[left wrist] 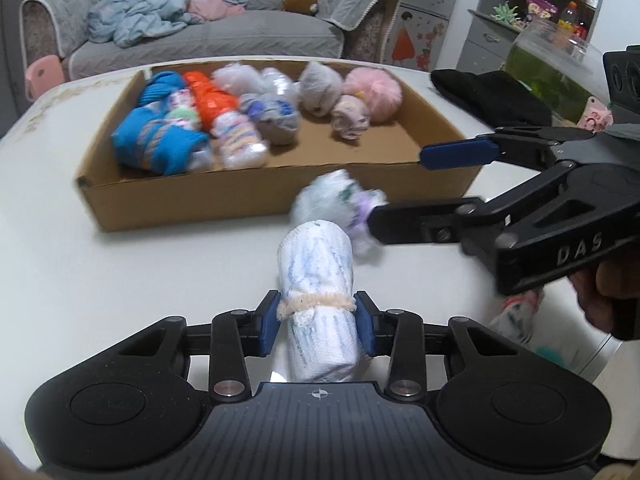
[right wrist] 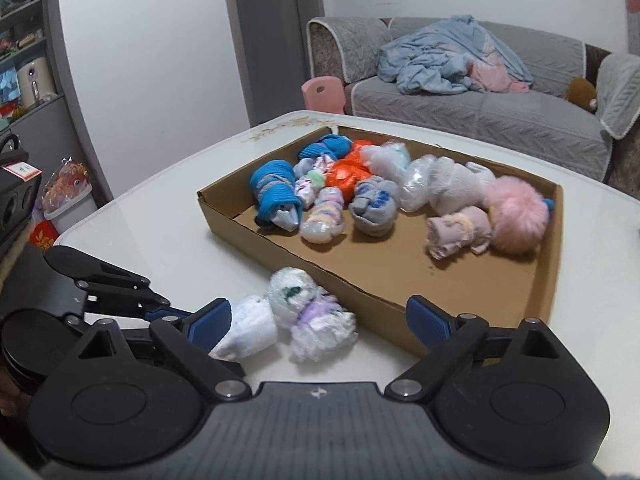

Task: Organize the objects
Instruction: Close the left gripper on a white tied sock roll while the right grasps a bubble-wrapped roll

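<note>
White roll [left wrist: 316,276] on the table [left wrist: 120,272], just before the box [left wrist: 280,196], is clamped by the left gripper [left wrist: 316,316]. Right gripper [right wrist: 320,320] is spread wide over the lilac bundle [right wrist: 316,312]; it should be centred before closing. Box is filled with rolled socks [right wrist: 276,196], right front bare.

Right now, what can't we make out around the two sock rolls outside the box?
- Purple-and-white roll: motion-blurred in the left wrist view, right gripper's lower finger covers its right side.
- White roll: near end hidden under the left gripper body; in the right wrist view a blue pad covers part.
- Item at the table edge: blurred, behind the right gripper.
</note>
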Available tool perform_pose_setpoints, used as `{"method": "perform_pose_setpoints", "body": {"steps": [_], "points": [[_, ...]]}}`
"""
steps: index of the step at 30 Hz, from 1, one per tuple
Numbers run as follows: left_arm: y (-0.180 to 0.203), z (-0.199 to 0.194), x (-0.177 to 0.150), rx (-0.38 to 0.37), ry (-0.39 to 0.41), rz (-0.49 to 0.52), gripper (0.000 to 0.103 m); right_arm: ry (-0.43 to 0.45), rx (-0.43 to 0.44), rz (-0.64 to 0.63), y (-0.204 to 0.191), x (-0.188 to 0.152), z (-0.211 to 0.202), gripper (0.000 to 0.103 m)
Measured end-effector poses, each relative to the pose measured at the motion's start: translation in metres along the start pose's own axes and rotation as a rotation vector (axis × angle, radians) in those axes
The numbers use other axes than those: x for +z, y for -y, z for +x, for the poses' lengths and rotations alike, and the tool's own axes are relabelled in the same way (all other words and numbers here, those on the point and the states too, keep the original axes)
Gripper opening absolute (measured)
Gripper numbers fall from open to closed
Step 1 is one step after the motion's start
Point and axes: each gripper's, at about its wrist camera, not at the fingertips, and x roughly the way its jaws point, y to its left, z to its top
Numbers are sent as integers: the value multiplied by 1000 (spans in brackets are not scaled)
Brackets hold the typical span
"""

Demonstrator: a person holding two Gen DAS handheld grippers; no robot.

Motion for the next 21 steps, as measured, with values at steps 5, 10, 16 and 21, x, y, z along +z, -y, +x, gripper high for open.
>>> {"method": "perform_pose_setpoints", "body": {"steps": [5, 10, 16, 21], "points": [[-19, -12, -7, 74, 7, 20, 46, -1, -10, 25, -6, -1, -2, 92], [-33, -12, -8, 119, 19, 9, 46, -18, -17, 61, -14, -2, 4, 92], [-40, -9, -6, 149, 46, 16, 53, -70, -82, 194, -13, -2, 31, 93], [-45, -6, -8, 153, 65, 27, 66, -99, -128, 224, -19, -1, 47, 98]]}}
